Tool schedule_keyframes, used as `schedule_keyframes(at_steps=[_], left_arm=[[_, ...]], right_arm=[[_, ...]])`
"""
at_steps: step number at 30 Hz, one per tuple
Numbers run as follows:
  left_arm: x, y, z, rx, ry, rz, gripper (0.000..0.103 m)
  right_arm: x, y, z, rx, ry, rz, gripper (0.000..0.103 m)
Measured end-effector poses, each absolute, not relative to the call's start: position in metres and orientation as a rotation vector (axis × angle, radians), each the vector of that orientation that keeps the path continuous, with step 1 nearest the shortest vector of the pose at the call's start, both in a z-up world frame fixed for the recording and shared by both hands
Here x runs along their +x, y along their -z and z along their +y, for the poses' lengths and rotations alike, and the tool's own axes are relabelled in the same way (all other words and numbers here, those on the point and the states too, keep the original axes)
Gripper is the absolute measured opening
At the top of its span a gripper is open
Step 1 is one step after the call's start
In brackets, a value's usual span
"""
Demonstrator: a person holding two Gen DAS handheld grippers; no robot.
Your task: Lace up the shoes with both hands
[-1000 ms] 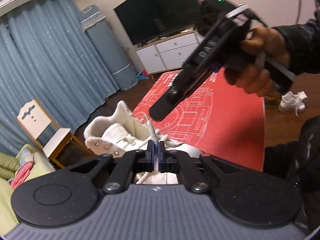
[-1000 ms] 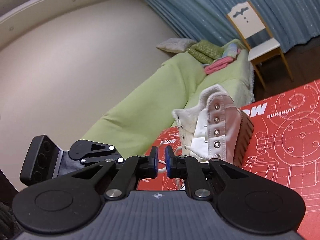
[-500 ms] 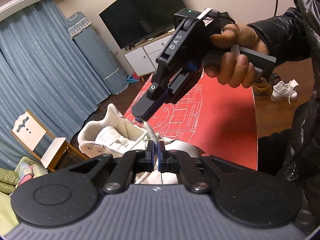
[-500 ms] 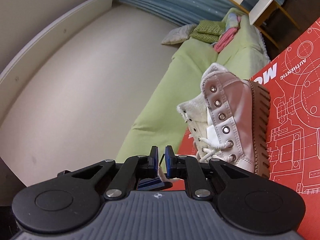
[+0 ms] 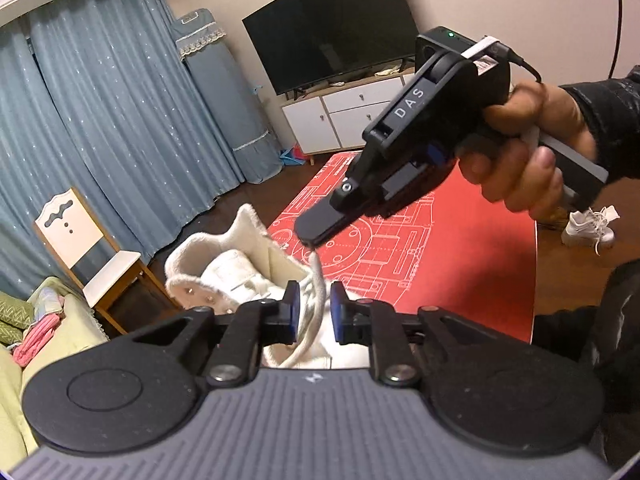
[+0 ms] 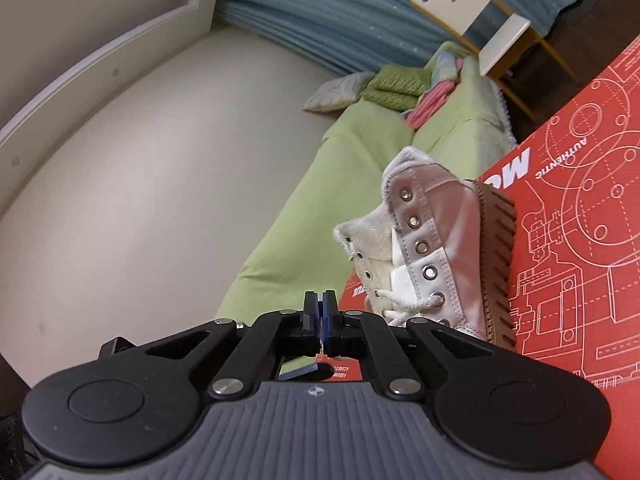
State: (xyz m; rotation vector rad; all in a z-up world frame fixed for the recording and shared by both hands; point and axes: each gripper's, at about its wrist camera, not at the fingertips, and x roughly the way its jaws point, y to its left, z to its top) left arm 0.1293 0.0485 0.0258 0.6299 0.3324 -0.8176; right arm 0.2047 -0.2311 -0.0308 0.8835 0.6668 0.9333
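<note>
Landmark = the red printed mat [image 5: 460,264]. At its near-left edge lies the white high-top shoe w/ fleece collar & metal eyelets [image 5: 224,280], tipped on its side, brown ridged sole [image 6: 496,264] toward mat centre; only the lowest eyelets are laced. Just over the shoe, the left gripper [image 5: 313,311] is opening; the white braided lace end [image 5: 318,280] stands between its pads, touching neither as far as I can tell, so released. Further right, above the mat, the right gripper [image 5: 310,240], held by a hand [image 5: 520,152], is closing; its tips sit at the lace's top end and the right wrist view shows a thin pale sliver between the near-shut pads, prob. the lace tip, so clenched on it. Step: a lace handoff, left to right. Next, I'd judge: right draws the lace clear, then aims the tip at the next free eyelet [image 6: 431,271] while left steadies the shoe.
</note>
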Motion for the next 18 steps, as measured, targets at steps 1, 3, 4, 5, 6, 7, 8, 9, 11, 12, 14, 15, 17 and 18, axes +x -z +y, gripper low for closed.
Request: schedule_keyframes(at_steps=[1,3,4,5,6,7,8,9,11,12,14,15,17,18], left_arm=[[0.130,-0.026,0.047,0.631,0.819,0.334,0.015],[0.133,-0.028,0.043,0.631,0.810,0.338,0.010],[0.134,-0.030,0.042,0.628,0.801,0.341,0.004],[0.137,-0.032,0.041,0.629,0.790,0.343,0.004],[0.139,-0.034,0.041,0.629,0.779,0.344,0.003],[0.141,-0.036,0.040,0.634,0.770,0.344,0.003],[0.141,-0.038,0.038,0.652,0.766,0.342,0.003],[0.142,-0.039,0.035,0.678,0.762,0.342,0.003],[0.144,-0.040,0.027,0.757,0.741,0.327,0.003],[0.145,-0.040,0.022,0.801,0.729,0.318,0.003],[0.149,-0.037,0.011,0.921,0.686,0.290,0.003],[0.151,-0.035,0.006,0.987,0.665,0.277,0.003],[0.159,-0.032,-0.004,1.094,0.638,0.263,0.003],[0.163,-0.029,-0.008,1.136,0.631,0.268,0.003]], right_arm=[[0.203,0.032,-0.231,0.891,-0.931,0.666,0.004],[0.202,0.032,-0.230,0.901,-0.926,0.664,0.004],[0.203,0.032,-0.229,0.903,-0.923,0.664,0.004],[0.203,0.033,-0.228,0.902,-0.921,0.664,0.004],[0.203,0.033,-0.228,0.902,-0.918,0.665,0.004],[0.203,0.033,-0.228,0.901,-0.914,0.665,0.004],[0.204,0.033,-0.227,0.897,-0.908,0.663,0.004],[0.204,0.032,-0.226,0.889,-0.900,0.660,0.004],[0.203,0.031,-0.228,0.877,-0.887,0.650,0.004],[0.203,0.030,-0.229,0.874,-0.880,0.645,0.004],[0.203,0.030,-0.232,0.864,-0.847,0.630,0.004],[0.202,0.030,-0.234,0.855,-0.823,0.623,0.004],[0.202,0.031,-0.237,0.831,-0.773,0.619,0.005],[0.202,0.033,-0.238,0.828,-0.754,0.622,0.005]])
